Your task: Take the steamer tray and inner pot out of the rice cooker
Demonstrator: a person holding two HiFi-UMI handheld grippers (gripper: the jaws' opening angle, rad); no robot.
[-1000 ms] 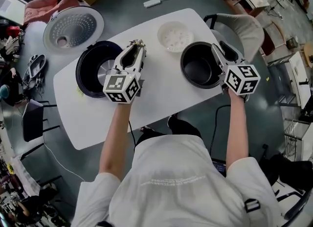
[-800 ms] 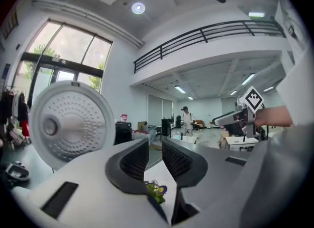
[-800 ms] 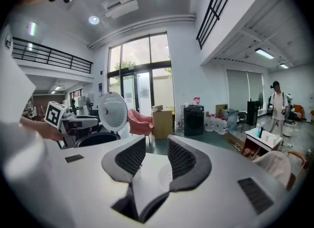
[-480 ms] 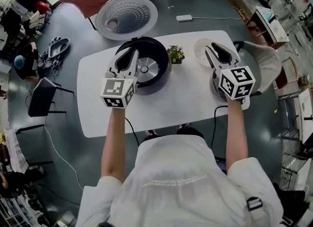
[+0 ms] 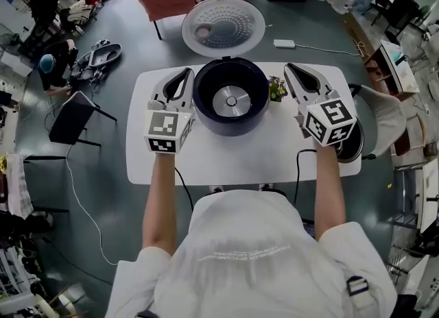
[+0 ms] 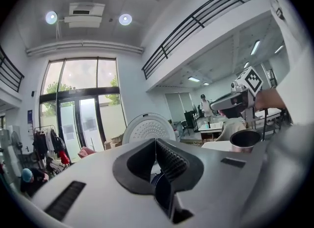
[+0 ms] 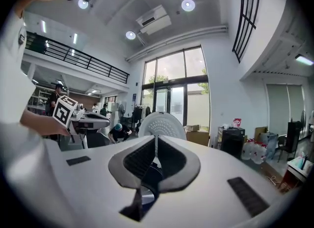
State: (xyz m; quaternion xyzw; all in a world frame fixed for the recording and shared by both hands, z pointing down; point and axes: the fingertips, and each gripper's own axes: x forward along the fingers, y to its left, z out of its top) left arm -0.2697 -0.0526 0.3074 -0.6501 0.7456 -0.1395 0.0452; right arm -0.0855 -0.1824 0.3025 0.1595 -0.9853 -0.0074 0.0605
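The dark blue rice cooker (image 5: pixel 230 126) stands open in the middle of the white table (image 5: pixel 226 162), its silver heating plate bare and its perforated lid (image 5: pixel 223 25) tipped back. The dark inner pot (image 5: pixel 355 147) sits on the table's right end, half hidden behind my right gripper's marker cube; it also shows as a metal pot (image 6: pixel 245 138). No steamer tray shows. My left gripper (image 5: pixel 188 71) hangs left of the cooker, my right gripper (image 5: pixel 288 68) to its right. Both have just been closing and are shut with nothing between the jaws (image 6: pixel 155 141) (image 7: pixel 156 137).
A small potted plant (image 5: pixel 277 90) stands by the cooker's right side. A black chair (image 5: pixel 72 118) is left of the table and a grey one (image 5: pixel 377 111) right. A white power strip (image 5: pixel 283 44) lies on the floor behind. A person (image 6: pixel 205 106) stands far off.
The right gripper has left the inner pot's rim and the left has crossed from the cooker's right side to its left. Both jaws have closed.
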